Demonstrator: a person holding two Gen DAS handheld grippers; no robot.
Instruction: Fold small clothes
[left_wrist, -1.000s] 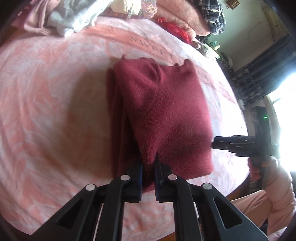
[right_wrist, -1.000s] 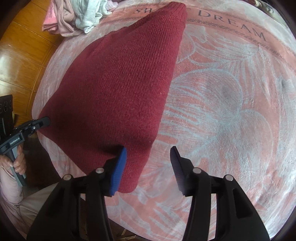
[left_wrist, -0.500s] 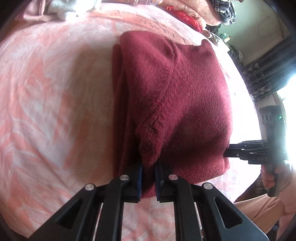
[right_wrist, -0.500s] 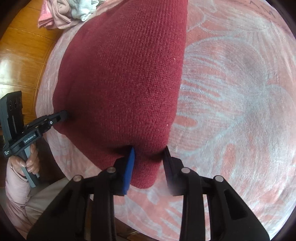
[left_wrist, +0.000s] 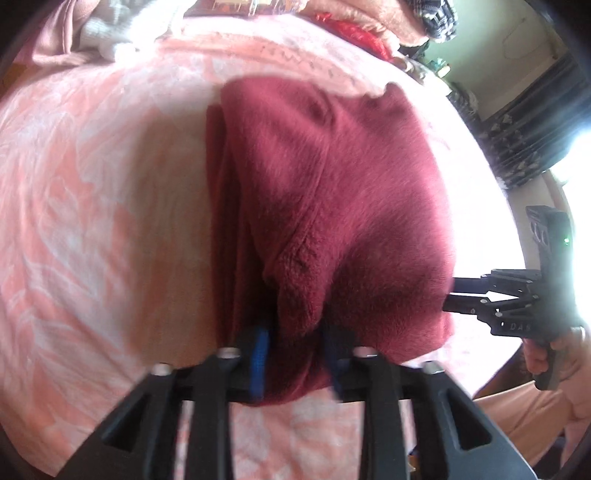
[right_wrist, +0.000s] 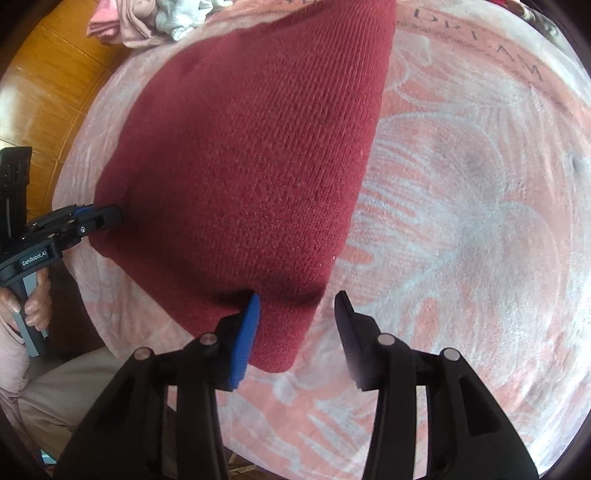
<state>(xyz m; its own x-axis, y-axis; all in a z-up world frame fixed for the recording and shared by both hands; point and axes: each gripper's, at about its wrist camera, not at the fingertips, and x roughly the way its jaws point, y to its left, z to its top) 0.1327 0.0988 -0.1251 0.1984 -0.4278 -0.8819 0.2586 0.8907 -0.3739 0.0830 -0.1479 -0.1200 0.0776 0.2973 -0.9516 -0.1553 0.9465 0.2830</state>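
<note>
The left wrist view is blurred, so we cannot read the fine detail at our left gripper (left_wrist: 295, 350). Its fingers stand a narrow way apart with a thick fold of the dark red sweater (left_wrist: 332, 206) between them, but we cannot tell whether the pads press the cloth. The far end of the sweater is cut off at the top of the right wrist view. We count one sweater, folded in layers, lying on the pink bed cover (right_wrist: 461, 221) straight ahead of both grippers. Our right gripper (right_wrist: 297, 325) is wide apart: its blue pad touches the near corner of the sweater, and the other finger stands free over the cover. Beyond the left gripper one pile of clothes (left_wrist: 110, 37) lies at the far edge, partly out of view. To the right of the right gripper the cover is bare; to its left is the bed edge, then wooden floor (right_wrist: 48, 92).
</note>
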